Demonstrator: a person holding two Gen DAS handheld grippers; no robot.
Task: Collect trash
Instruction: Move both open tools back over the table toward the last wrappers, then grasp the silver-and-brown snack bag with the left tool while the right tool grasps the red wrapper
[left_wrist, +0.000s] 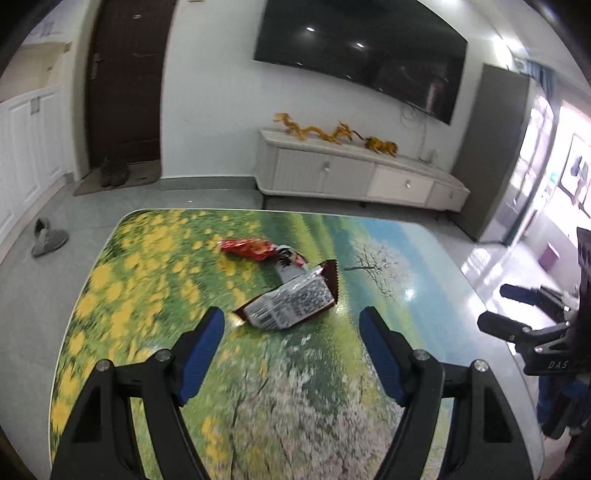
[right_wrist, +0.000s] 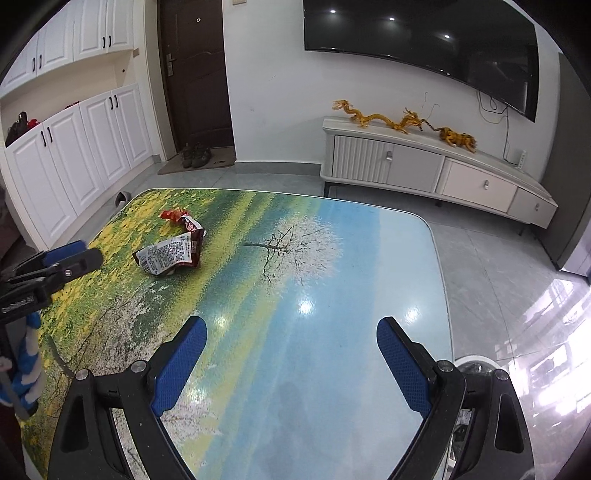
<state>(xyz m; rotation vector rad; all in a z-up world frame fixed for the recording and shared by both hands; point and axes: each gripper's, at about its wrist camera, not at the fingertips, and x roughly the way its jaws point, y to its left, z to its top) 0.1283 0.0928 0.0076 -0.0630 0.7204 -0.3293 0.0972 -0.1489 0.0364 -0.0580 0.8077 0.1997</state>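
Note:
Snack wrappers lie on a table printed with a landscape picture. A crumpled silver and brown wrapper lies nearest, a white and red one behind it, a red one farthest. My left gripper is open and empty, jaws wide, just short of the silver wrapper. The wrappers also show in the right wrist view: silver, red. My right gripper is open and empty over the blue part of the table, well right of the wrappers.
A round white bin shows just past the table's right edge, behind my right gripper. A TV cabinet with golden dragon figures stands at the far wall. Slippers lie on the floor at the left.

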